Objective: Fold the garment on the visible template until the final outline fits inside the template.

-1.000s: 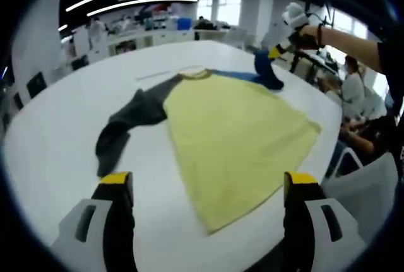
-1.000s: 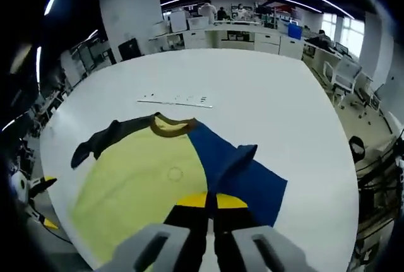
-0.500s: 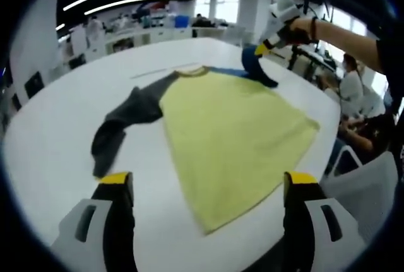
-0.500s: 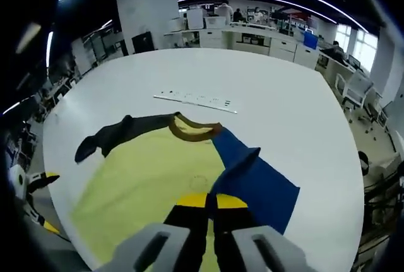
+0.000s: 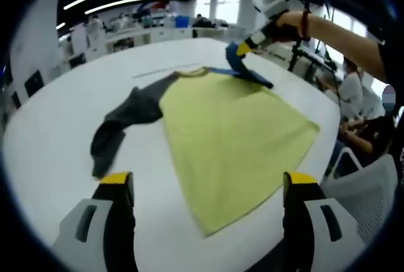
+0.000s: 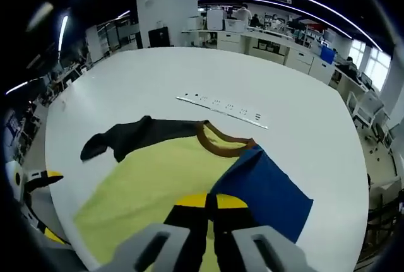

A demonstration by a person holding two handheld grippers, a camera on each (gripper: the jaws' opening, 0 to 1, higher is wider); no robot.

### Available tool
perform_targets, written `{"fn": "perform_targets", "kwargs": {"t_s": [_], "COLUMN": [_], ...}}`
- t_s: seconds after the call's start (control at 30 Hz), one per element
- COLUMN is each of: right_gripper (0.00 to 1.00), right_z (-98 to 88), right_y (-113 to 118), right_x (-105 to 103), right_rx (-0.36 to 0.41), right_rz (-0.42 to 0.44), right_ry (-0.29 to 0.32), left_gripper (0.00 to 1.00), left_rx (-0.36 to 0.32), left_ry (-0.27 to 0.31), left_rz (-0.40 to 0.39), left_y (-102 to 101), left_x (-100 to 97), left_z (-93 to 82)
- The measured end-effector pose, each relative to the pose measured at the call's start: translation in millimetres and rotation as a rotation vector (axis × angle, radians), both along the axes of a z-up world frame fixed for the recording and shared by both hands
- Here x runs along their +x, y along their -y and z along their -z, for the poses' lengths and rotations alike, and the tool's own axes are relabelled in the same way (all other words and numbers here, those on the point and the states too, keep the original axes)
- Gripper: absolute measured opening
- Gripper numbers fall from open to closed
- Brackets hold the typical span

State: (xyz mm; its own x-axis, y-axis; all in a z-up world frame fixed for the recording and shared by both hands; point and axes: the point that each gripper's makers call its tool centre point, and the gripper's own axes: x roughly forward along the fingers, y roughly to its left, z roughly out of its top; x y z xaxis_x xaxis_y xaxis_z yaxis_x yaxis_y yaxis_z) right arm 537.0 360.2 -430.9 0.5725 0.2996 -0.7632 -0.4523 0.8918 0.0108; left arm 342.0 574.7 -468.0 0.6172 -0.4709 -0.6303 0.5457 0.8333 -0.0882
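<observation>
A raglan shirt lies flat on the white table. Its body is yellow, its collar brown. One dark grey sleeve stretches out flat. My right gripper is shut on the blue sleeve and holds it lifted over the shoulder, near the collar; in the left gripper view that gripper hangs above the far side with the blue sleeve draped down from it. My left gripper is open above the near hem, holding nothing, and appears again at the left edge.
A long white strip with small marks lies on the table beyond the collar. The table edge runs close on the right, with chairs and a seated person past it. Desks and equipment stand farther back.
The right gripper has carried the lifted blue sleeve inward across the shirt toward the collar. The left gripper and the rest of the shirt have stayed in place.
</observation>
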Motion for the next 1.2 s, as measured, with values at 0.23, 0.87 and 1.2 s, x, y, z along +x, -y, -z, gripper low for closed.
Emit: {"fn": "perform_targets", "kwargs": {"t_s": [0.23, 0.87, 1.2], "right_gripper": [0.0, 0.0, 0.0], "right_z": [1.1, -5.6, -10.5], "right_y": [-28.7, -81.0, -114.6], "right_x": [0.0, -4.6, -7.1], "right_rx": [0.032, 0.016, 0.044], "right_rz": [-0.029, -0.125, -0.179], "right_ry": [-0.007, 0.018, 0.022], "left_gripper": [0.94, 0.98, 0.98], "left_rx": [0.002, 0.009, 0.01], "left_ry": [-0.006, -0.008, -0.013], "left_rz": [-0.013, -0.026, -0.03], "left_y": [-3.5, -5.4, -7.6], "left_x": [0.3, -0.7, -0.3], "left_z": [2.0, 5.8, 7.7]}}
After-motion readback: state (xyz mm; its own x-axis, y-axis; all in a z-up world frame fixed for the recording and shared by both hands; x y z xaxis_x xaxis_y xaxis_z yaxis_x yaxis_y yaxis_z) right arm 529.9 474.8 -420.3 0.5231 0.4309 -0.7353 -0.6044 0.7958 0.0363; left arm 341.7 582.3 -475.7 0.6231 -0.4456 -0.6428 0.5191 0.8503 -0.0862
